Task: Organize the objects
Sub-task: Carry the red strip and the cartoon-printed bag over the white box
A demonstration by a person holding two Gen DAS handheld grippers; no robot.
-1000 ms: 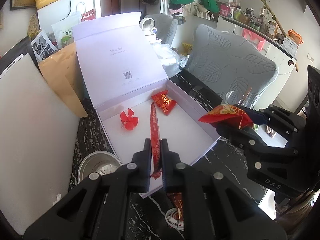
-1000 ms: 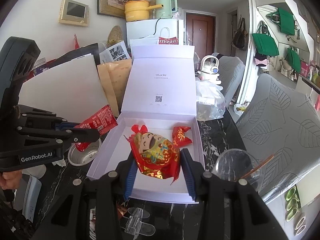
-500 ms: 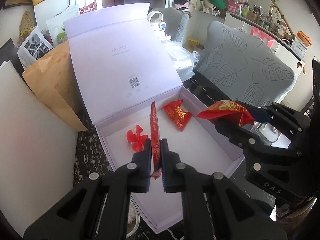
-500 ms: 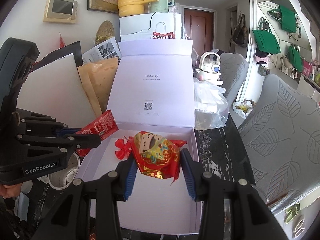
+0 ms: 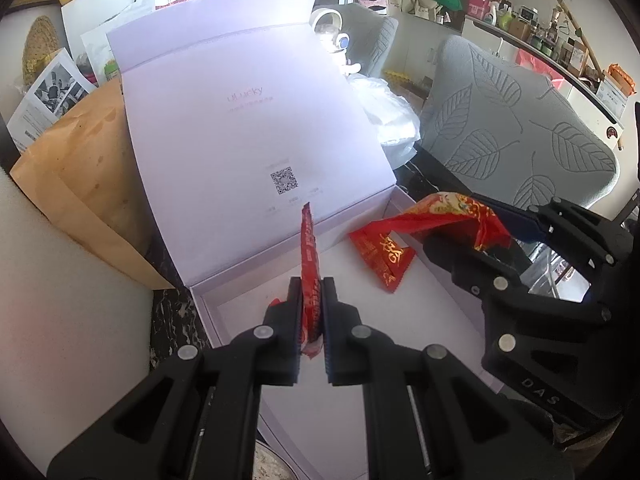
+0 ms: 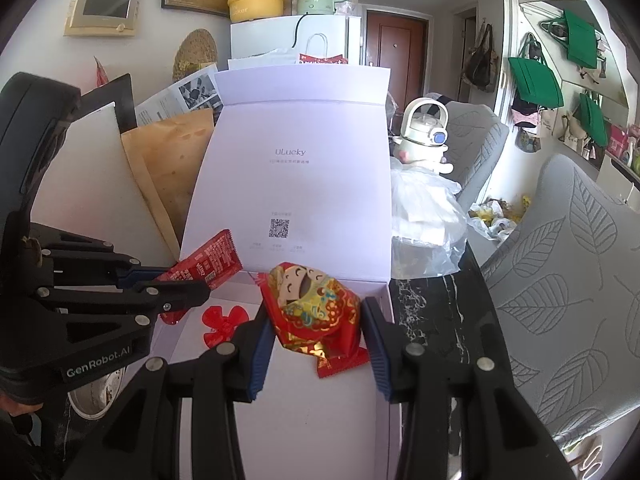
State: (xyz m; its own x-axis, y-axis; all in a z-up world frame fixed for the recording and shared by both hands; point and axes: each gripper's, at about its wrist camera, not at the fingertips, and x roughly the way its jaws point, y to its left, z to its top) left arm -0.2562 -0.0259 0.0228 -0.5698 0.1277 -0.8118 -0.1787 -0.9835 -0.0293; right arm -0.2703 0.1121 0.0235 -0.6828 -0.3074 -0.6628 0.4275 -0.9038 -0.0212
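Both claws had advanced over the open white gift box (image 5: 420,320); the left claw (image 5: 311,312) pinched a thin red snack packet (image 5: 309,256), the right claw (image 6: 318,336) held a gold-figured red pouch (image 6: 316,308). Next likely: lower, release inside.

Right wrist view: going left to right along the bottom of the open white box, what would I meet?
Flat red packet in the left gripper → red flower → red-and-gold packet in the right gripper → marbled tabletop → leaf-patterned chair.
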